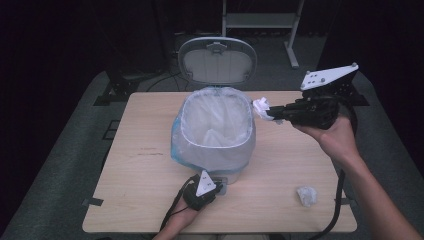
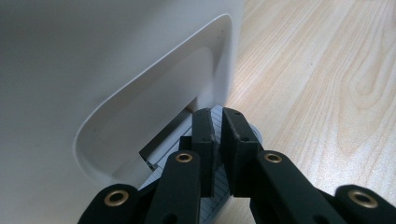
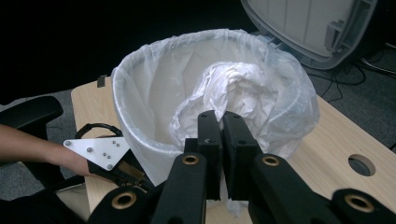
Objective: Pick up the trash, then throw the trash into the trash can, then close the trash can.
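At the near edge, the left gripper (image 1: 216, 188) presses the bin's pedal (image 2: 219, 140), fingers nearly closed. Farther right, the right gripper (image 1: 274, 113) clamps a crumpled tissue (image 1: 262, 107) just right of the open bin (image 1: 216, 145); dropping it means moving left.

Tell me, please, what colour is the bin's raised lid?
Light grey with a paler rim; the lid shows best in the high view.

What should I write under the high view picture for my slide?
Right gripper holds crumpled tissue beside the open bin; left gripper presses its pedal.
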The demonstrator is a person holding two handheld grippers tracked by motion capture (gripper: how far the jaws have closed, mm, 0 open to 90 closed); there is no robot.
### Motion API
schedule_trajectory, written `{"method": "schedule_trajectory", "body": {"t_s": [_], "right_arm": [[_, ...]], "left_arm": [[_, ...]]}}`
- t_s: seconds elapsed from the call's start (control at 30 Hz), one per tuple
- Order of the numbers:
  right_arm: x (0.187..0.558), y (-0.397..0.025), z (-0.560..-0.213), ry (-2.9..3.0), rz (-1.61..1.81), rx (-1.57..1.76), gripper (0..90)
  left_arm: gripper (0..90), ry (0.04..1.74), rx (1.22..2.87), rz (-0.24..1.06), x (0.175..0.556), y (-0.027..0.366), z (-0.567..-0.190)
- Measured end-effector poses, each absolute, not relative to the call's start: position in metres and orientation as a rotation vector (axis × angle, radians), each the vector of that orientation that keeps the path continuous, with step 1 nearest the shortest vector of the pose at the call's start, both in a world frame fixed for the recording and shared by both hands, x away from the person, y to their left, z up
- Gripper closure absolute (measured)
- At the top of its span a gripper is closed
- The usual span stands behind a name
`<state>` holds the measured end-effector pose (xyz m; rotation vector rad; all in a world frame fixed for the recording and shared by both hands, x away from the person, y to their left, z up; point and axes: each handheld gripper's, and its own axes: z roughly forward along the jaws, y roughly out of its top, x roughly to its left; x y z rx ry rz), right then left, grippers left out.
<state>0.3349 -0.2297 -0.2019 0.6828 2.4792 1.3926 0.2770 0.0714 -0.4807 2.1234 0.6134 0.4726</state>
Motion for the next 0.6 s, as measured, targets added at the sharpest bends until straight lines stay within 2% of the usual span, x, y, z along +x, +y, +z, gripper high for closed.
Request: {"method": "schedule_trajectory", "body": {"t_s": [0.6], "right_arm": [[0.339,-0.201,-0.19,2.519,1.409,0.601,86.1]], "left_arm": [[84.1,0.607,2.131,0.481,0.277,0.071,-0.48]]}}
